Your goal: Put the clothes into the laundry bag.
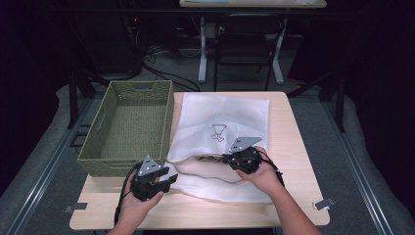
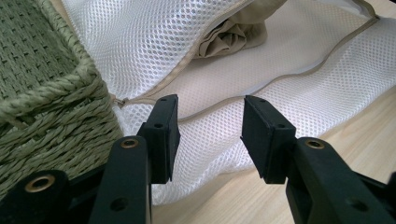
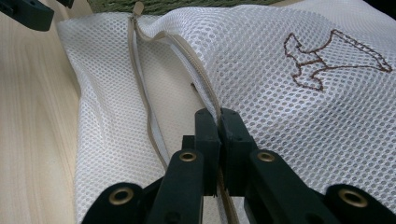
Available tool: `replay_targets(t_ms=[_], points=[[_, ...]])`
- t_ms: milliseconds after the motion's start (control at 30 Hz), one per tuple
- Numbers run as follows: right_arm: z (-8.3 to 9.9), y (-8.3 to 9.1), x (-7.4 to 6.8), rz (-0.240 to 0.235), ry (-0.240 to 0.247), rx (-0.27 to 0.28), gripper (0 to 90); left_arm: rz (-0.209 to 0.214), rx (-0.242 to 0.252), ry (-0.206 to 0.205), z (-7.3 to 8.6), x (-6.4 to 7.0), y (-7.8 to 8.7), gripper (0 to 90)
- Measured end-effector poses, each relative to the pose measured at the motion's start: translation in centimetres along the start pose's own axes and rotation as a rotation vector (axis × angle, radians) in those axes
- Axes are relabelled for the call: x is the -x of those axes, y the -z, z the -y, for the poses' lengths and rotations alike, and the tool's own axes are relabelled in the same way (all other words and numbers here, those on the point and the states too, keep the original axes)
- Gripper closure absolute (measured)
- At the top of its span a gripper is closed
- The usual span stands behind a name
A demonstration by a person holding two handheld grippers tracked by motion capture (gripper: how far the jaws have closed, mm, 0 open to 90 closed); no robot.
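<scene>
A: Two containers sit on the desk: a green woven basket at the far left and a white mesh laundry bag just to its right, the two touching along the basket's side.

B: Anything in them?

A: The basket's floor looks bare in the high view. The bag's zipper is open along its near edge, and a bunched beige cloth lies inside, just within the mouth.

B: And the grippers?

A: The right gripper has its fingers pressed together on the bag's upper zipper edge, beside the brown stitched emblem. The left gripper is at the bag's near left corner, close by the basket; its fingers stand wide apart, holding nothing, with the lower mesh layer lying between and beyond them.
</scene>
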State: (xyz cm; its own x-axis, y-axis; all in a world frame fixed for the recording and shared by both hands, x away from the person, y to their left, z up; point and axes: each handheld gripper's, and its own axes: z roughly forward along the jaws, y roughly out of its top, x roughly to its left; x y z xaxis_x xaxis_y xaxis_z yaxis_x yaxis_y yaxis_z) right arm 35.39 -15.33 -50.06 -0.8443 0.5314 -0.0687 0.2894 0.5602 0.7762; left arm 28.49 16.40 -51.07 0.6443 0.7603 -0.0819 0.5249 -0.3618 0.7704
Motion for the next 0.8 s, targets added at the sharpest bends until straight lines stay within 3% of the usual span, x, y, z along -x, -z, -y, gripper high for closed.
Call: replay_targets(t_ms=[400, 800], points=[[0.7, -1.0, -0.1, -0.022, 0.005, -0.043, 87.0, -0.005, 0.023, 0.028, 0.6, -0.2, 0.3, 56.3], [1.3, -1.7, -0.1, -0.038, 0.003, -0.062, 87.1, -0.018, 0.019, 0.028, 0.8, -0.4, 0.6, 56.3]])
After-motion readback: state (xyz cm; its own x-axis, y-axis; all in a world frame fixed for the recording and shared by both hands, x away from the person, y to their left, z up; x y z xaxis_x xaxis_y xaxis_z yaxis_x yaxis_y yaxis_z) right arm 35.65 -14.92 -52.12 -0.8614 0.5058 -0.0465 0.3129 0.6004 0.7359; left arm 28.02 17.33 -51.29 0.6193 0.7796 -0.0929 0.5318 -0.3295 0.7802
